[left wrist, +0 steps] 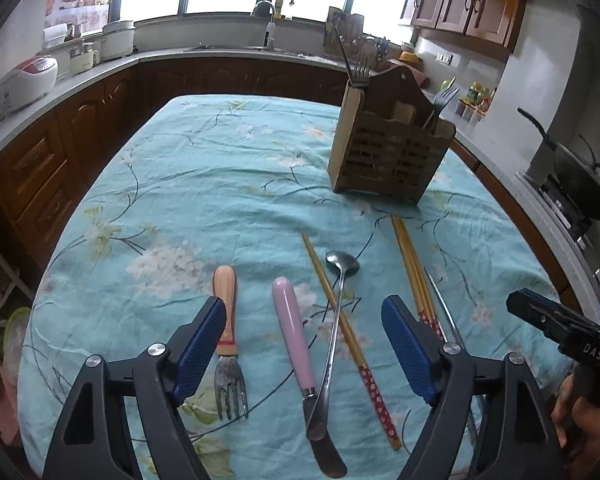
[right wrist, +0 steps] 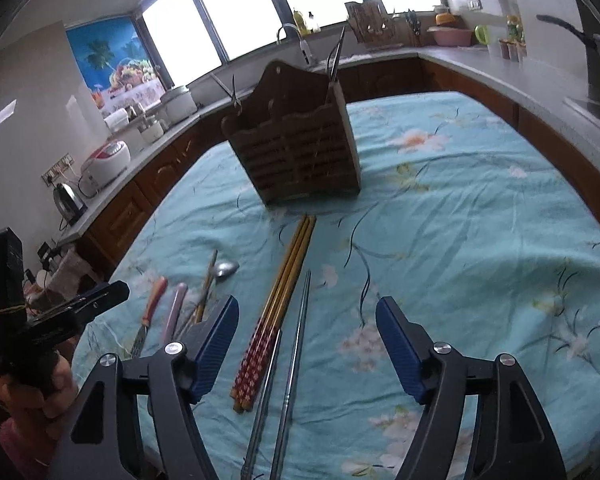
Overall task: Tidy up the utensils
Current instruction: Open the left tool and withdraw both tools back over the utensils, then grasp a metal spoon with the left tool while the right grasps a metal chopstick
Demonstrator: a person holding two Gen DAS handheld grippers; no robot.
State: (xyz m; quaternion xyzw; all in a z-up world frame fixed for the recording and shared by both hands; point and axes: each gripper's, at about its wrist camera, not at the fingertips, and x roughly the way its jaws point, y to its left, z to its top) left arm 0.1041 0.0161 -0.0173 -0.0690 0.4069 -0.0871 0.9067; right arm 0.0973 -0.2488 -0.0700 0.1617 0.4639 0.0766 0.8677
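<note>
A wooden utensil caddy (left wrist: 388, 152) (right wrist: 296, 152) stands on the blue floral tablecloth (left wrist: 204, 184) and holds forks. Near me lie a wood-handled fork (left wrist: 228, 344), a pink-handled knife (left wrist: 296, 344), a steel spoon (left wrist: 334, 312), one bamboo chopstick (left wrist: 352, 340), a bamboo chopstick bundle (right wrist: 276, 304) and steel chopsticks (right wrist: 296, 360). My left gripper (left wrist: 304, 320) is open above the knife and spoon. My right gripper (right wrist: 306, 320) is open above the bamboo bundle and steel chopsticks. Neither holds anything.
Kitchen counters wrap around the table, with a rice cooker (left wrist: 24, 84), a sink tap (left wrist: 268, 20), a knife block (right wrist: 370, 20) and a wok on the stove (left wrist: 580, 184). The other gripper shows at each view's edge, at the right of the left wrist view (left wrist: 560, 328).
</note>
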